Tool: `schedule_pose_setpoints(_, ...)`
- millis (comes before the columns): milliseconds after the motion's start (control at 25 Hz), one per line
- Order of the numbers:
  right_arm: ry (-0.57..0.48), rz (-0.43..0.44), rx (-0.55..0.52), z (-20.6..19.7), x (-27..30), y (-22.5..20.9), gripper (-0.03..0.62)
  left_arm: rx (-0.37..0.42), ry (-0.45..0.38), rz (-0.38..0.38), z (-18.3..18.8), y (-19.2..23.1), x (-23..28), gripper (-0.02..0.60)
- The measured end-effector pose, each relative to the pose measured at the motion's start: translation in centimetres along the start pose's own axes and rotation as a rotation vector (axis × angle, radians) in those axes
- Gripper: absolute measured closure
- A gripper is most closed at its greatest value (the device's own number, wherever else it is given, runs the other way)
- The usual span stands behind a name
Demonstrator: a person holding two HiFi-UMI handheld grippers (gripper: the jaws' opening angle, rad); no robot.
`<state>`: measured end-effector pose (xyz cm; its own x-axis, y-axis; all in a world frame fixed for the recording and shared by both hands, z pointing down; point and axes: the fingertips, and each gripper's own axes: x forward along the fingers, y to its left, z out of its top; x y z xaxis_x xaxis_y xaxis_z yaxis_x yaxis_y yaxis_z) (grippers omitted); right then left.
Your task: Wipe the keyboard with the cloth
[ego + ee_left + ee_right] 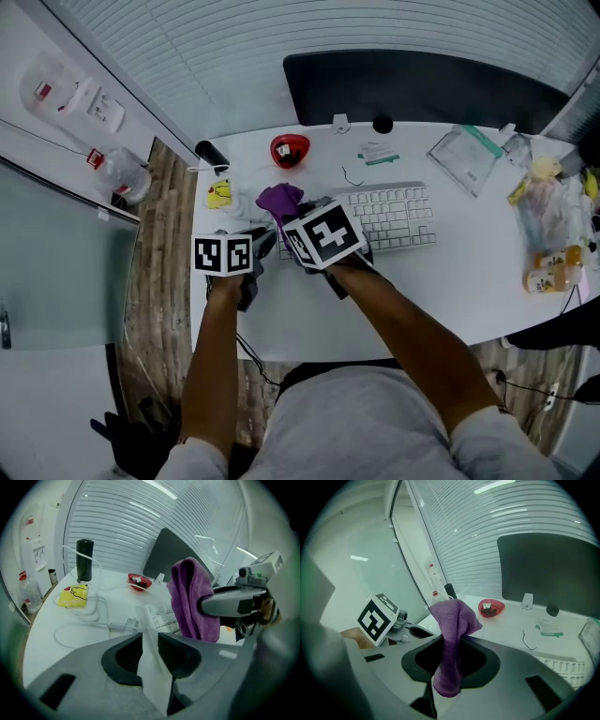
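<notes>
1. Pinching the purple cloth (452, 620) are the jaws of the right gripper (451, 644), near the left end of the keyboard (398, 217).
2. Jaws of the left gripper (150, 641) stand slightly apart, nothing between them.
3. The keyboard lies on the white bench (450, 281).

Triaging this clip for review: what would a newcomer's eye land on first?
The purple cloth stands bunched in the right gripper, by the left end of the white keyboard. Next come the red bowl on the desk beyond it, and the left gripper alongside, open and empty.
</notes>
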<state>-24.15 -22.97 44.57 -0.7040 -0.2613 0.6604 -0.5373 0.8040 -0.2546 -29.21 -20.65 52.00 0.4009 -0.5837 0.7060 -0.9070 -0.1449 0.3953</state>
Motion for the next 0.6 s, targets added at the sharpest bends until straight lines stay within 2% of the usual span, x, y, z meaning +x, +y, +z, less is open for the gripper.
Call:
schedule_pose_setpoints(440,0.081,-0.018,-0.026,-0.9,2.5,0.0,0.507,-0.026,0.023,-0.129,-0.1,-0.9,0.5,0.469)
schedule_pose_setpoints(600,0.102,-0.028,-0.037,-1.1,3.1,-0.1,0.507,-0.015,0.032,-0.124,-0.2,-0.9,0.8,0.469)
